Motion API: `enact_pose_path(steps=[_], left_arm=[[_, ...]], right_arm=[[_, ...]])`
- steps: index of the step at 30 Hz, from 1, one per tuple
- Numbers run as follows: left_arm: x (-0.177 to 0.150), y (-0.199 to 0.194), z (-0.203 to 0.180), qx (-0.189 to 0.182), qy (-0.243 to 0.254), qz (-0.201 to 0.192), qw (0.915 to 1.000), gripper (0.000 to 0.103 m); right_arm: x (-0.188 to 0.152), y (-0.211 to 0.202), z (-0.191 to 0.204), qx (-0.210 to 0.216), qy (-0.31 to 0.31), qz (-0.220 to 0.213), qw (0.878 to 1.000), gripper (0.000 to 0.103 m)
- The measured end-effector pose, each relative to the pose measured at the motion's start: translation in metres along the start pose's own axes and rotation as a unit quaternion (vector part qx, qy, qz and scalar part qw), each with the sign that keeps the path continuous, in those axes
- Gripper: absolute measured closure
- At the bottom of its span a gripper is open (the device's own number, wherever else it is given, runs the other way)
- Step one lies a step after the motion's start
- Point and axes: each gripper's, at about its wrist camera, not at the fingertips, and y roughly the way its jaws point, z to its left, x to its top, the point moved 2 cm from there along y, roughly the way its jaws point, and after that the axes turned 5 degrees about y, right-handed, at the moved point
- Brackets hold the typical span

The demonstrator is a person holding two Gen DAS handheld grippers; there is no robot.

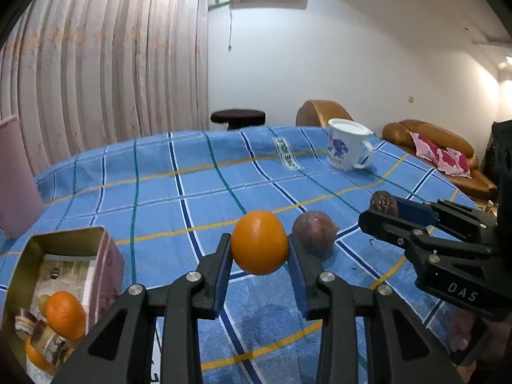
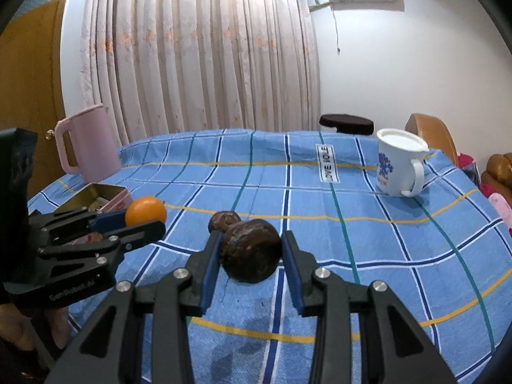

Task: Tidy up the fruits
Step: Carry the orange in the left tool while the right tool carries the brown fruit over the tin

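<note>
My left gripper is shut on an orange and holds it above the blue checked tablecloth. My right gripper is shut on a dark brown wrinkled fruit; it also shows in the left wrist view. A second brown-purple fruit lies on the cloth between the grippers, seen in the right wrist view behind the held one. An open metal tin at the left holds another orange.
A white mug with a blue print stands at the back right. A pink jug stands at the back left beside the tin. A curtain, a dark stool and a brown sofa lie beyond the table.
</note>
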Motion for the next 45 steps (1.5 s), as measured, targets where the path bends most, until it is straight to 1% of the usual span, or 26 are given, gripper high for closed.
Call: enact_pose_path(steps=[4,8,14,19,20,23,26,30,33,36,41,45], left_arm=[[-0.002,-0.009,-0.001,0.006,0.003,-0.012,0.9999,0.067],[-0.004,-0.013,0.007,0.010,-0.003,-0.017,0.9998,0.067],[-0.007,-0.029,0.032,0.025,-0.024,-0.018,0.9992,0.067],[-0.008,-0.053,0.061,0.048,-0.042,-0.026,0.9976,0.067],[-0.009,-0.060,0.070,0.058,-0.046,-0.027,0.9969,0.067],[-0.011,-0.073,0.092,0.070,-0.060,-0.029,0.9954,0.067],[-0.014,-0.087,0.116,0.089,-0.069,-0.031,0.9932,0.067],[-0.021,-0.096,0.144,0.115,-0.074,-0.023,0.9903,0.067],[-0.027,-0.097,0.162,0.132,-0.080,-0.009,0.9879,0.067],[-0.036,-0.096,0.177,0.137,-0.096,0.005,0.9859,0.067],[-0.050,-0.094,0.184,0.142,-0.102,0.021,0.9843,0.067],[-0.057,-0.092,0.185,0.147,-0.102,0.034,0.9832,0.067]], right_arm=[[0.002,-0.005,0.009,0.000,-0.018,-0.019,1.000,0.063],[0.002,-0.005,0.016,0.005,-0.018,-0.021,1.000,0.063],[0.007,-0.006,0.032,0.021,-0.026,-0.025,0.999,0.063],[0.017,-0.004,0.058,0.052,-0.036,-0.033,0.997,0.063],[0.020,-0.003,0.065,0.060,-0.038,-0.033,0.997,0.063],[0.028,0.001,0.087,0.084,-0.048,-0.034,0.995,0.063],[0.034,0.004,0.109,0.107,-0.058,-0.034,0.992,0.063],[0.038,0.014,0.139,0.140,-0.071,-0.026,0.987,0.063],[0.034,0.023,0.165,0.162,-0.084,-0.017,0.983,0.063],[0.027,0.031,0.187,0.184,-0.098,-0.004,0.978,0.063],[0.009,0.049,0.215,0.204,-0.115,0.029,0.972,0.063],[-0.004,0.056,0.227,0.212,-0.129,0.050,0.967,0.063]])
